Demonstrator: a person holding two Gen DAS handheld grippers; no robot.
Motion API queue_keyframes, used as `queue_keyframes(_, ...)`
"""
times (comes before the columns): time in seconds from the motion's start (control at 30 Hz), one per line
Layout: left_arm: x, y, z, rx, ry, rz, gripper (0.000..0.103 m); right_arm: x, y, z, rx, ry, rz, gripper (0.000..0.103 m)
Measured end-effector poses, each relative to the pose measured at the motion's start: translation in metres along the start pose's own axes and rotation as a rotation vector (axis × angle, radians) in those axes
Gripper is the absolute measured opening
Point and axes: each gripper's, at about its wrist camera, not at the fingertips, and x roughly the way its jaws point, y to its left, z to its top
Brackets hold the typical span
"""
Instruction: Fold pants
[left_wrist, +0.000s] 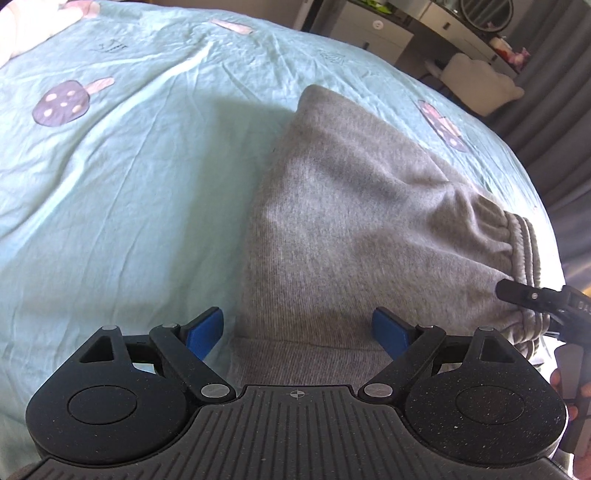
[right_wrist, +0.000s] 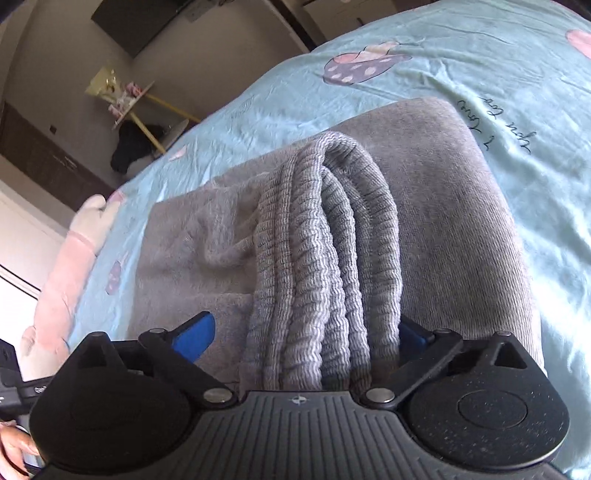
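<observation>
Grey sweatpants (left_wrist: 351, 221) lie folded in a thick stack on the light-blue bed sheet (left_wrist: 129, 184). My left gripper (left_wrist: 298, 332) hovers open over the near edge of the stack, its blue pads spread wide with nothing clamped. The ribbed waistband (left_wrist: 524, 240) bunches at the right, where my right gripper's black finger (left_wrist: 517, 293) reaches the cloth. In the right wrist view, the waistband (right_wrist: 325, 258) runs in several ribbed folds between the wide-spread jaws of my right gripper (right_wrist: 303, 335). The left pad stands apart from the band, so the gripper is open. The rest of the pants (right_wrist: 461, 221) lies flat on the sheet (right_wrist: 517, 74).
A pink and white plush toy (right_wrist: 74, 258) lies along the bed's far side. White drawers (left_wrist: 369, 29), a pale chair (left_wrist: 480, 81) and grey curtains (left_wrist: 554, 129) stand past the bed edge. A yellow-legged table (right_wrist: 125, 96) stands by the wall. A hand (right_wrist: 14, 443) shows at bottom left.
</observation>
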Motion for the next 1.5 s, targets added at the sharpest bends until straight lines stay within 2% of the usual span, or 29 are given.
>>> queue_keyframes(0.1, 0.001, 0.003, 0.0, -0.015, 0.002, -0.005, 0.092, 0.001, -0.004, 0.006, 0.026, 0.015, 0.017, 0.099)
queue_keyframes(0.27, 0.001, 0.005, 0.001, -0.025, 0.005, -0.013, 0.092, -0.006, -0.017, 0.006, 0.111, -0.003, 0.094, 0.099)
queue_keyframes(0.33, 0.002, 0.005, 0.001, -0.025, 0.008, -0.016, 0.092, -0.009, -0.015, 0.003, 0.095, -0.015, 0.082, 0.092)
queue_keyframes(0.4, 0.002, 0.005, 0.001, -0.025, 0.011, -0.017, 0.092, -0.012, -0.015, 0.0, 0.081, -0.024, 0.06, 0.072)
queue_keyframes(0.47, 0.003, 0.007, 0.001, -0.03, 0.013, -0.022, 0.092, -0.014, -0.018, 0.0, 0.085, -0.028, 0.068, 0.059)
queue_keyframes(0.57, 0.005, 0.011, 0.001, -0.045, 0.018, -0.025, 0.092, -0.013, -0.024, 0.002, 0.125, -0.019, 0.092, 0.06)
queue_keyframes(0.67, 0.006, 0.015, 0.001, -0.076, 0.023, -0.028, 0.092, -0.006, -0.026, 0.006, 0.157, 0.007, 0.122, 0.068)
queue_keyframes(0.77, 0.006, 0.016, 0.001, -0.085, 0.023, -0.026, 0.092, 0.001, -0.026, 0.009, 0.195, 0.006, 0.14, 0.068)
queue_keyframes(0.83, 0.004, 0.016, 0.001, -0.089, 0.019, -0.022, 0.092, -0.002, -0.019, 0.008, 0.187, -0.024, 0.093, 0.055)
queue_keyframes(0.87, 0.003, 0.016, 0.0, -0.092, 0.016, -0.021, 0.092, -0.004, -0.013, 0.007, 0.151, -0.045, 0.063, 0.047)
queue_keyframes(0.9, 0.002, 0.015, 0.0, -0.095, 0.014, -0.018, 0.092, -0.008, -0.004, 0.006, 0.105, -0.069, 0.041, 0.044)
queue_keyframes(1.03, 0.001, 0.012, -0.001, -0.08, 0.015, -0.005, 0.092, -0.029, 0.028, 0.007, -0.035, -0.169, -0.008, 0.041)
queue_keyframes(1.17, -0.001, 0.009, -0.001, -0.065, 0.008, 0.0, 0.092, -0.05, 0.042, 0.018, -0.061, -0.241, 0.009, 0.04)
queue_keyframes(1.37, -0.003, 0.009, -0.002, -0.062, -0.001, -0.003, 0.092, -0.07, 0.044, 0.029, -0.11, -0.308, -0.051, 0.039)
queue_keyframes(1.5, -0.002, 0.007, -0.002, -0.047, 0.0, -0.002, 0.092, -0.074, 0.037, 0.031, -0.121, -0.321, -0.091, 0.039)
